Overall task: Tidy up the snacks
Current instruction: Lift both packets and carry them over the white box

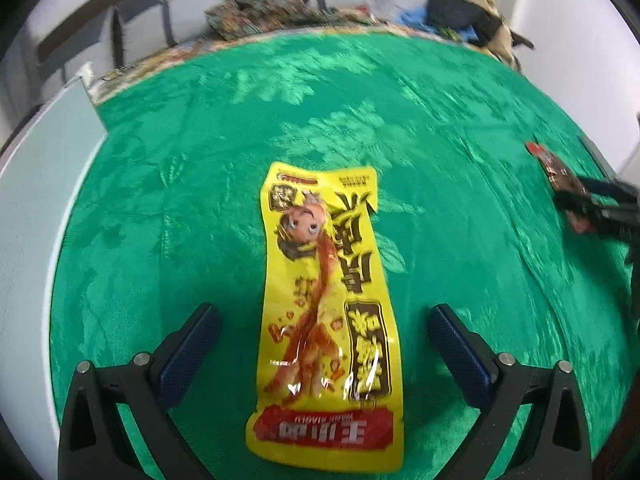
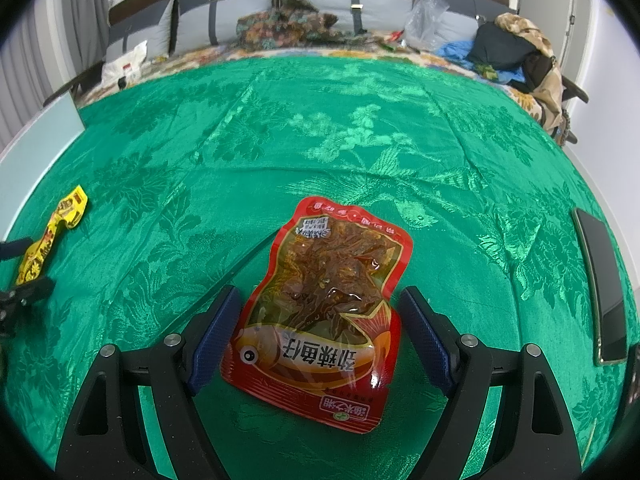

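A long yellow snack packet (image 1: 326, 312) lies flat on the green cloth (image 1: 440, 128), lengthwise between the fingers of my left gripper (image 1: 325, 316), which is open around it without touching. A red fish snack packet (image 2: 324, 312) lies on the cloth between the fingers of my right gripper (image 2: 320, 304), also open; its left finger (image 2: 218, 328) is close to the packet's edge. The yellow packet also shows at the far left of the right wrist view (image 2: 52, 236), and the red packet at the far right of the left wrist view (image 1: 560, 176), with the right gripper (image 1: 600, 208) around it.
A dark phone (image 2: 602, 284) lies on the cloth at the right. A pale board (image 1: 44, 152) lies at the table's left edge. Behind the table stands a sofa with patterned cloth (image 2: 288, 20), a plastic bag (image 2: 424, 16) and clothes (image 2: 516, 44).
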A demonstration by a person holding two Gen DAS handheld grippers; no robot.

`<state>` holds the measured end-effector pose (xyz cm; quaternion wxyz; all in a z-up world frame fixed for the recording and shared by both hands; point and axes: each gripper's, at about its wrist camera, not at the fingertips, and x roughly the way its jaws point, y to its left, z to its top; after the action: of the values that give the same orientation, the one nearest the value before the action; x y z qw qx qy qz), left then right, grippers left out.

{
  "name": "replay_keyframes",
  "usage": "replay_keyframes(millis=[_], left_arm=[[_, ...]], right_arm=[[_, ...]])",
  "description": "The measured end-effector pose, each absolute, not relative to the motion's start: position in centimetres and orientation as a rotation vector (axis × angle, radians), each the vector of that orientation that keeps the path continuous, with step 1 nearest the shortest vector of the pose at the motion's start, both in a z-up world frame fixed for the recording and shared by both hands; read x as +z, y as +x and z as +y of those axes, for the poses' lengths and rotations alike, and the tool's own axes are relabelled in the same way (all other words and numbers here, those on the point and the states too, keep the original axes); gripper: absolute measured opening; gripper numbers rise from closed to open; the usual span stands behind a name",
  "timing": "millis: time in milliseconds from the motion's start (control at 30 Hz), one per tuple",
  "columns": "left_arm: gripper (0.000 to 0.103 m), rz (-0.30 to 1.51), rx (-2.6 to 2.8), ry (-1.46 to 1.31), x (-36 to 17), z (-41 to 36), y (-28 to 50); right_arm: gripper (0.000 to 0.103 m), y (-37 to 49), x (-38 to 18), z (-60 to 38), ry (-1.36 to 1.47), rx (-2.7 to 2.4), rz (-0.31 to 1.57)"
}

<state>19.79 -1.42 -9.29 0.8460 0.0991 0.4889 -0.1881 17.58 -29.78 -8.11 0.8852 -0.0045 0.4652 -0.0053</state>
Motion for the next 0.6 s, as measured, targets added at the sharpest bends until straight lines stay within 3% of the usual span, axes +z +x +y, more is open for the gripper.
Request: replay_keyframes(millis=[33, 100, 133, 400, 600], left_arm=[[0.056, 1.011, -0.411, 0.209, -8.7, -1.2, 19.5], [0.054, 1.04, -0.426, 0.185, -8.2, -0.7, 19.6], [0.047, 1.037, -0.431, 0.148, -7.9, -0.2, 19.5], [0.044, 1.013, -0.44, -0.125, -5.1, 4.1, 17.1], [0.044, 0.924, -0.458, -0.276, -0.2, 7.5, 15.3]], right_arm=[[0.072, 18.1, -8.1, -29.8, -0.009, -0.001, 1.001], [0.047, 18.6, -7.3, -30.0, 0.009, 0.009, 1.06], [0.047, 18.8, -7.0, -30.1, 0.028, 0.019, 1.082], [0.046, 15.7, -1.7, -31.3, 0.295, 0.182, 1.043], [0.046, 14.3, 1.7, -27.6, 0.334, 0.284, 0.987]])
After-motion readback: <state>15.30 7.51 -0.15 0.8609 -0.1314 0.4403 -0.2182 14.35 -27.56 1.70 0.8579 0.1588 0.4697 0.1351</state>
